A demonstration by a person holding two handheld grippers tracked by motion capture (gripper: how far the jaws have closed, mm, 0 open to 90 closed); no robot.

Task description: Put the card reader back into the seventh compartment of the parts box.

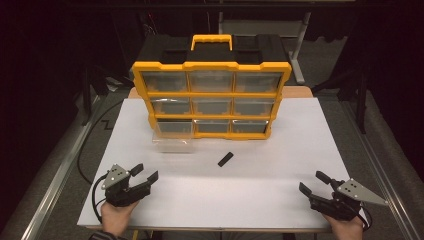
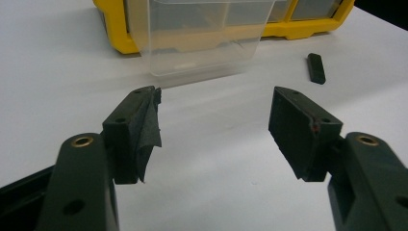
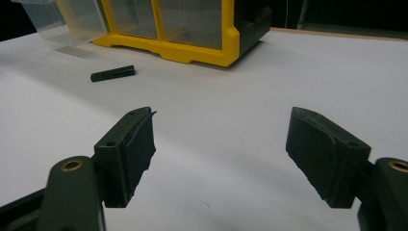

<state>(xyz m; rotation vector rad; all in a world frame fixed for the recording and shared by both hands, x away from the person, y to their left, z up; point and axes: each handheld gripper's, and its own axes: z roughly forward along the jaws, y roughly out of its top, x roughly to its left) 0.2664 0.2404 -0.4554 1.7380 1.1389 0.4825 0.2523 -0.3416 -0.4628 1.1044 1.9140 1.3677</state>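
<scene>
Since the small black bar lies alone on the white table, long axis slanting away to the right, just in front of the pulled-out clear drawer, it sits slightly nearer the left gripper. The right gripper makes two, both gaping, empty.

Yellow-and-black hard-plastic organiser cabinet: smooth, slightly glossy frame. Clear plastic drawer: transparent, glossy. Small black bar-shaped block: matt, plastic-looking. White tabletop: smooth, matt sheet with soft sheen. Left claw: matt black plastic, brass-coloured inserts, frayed cloth-like pad.
</scene>
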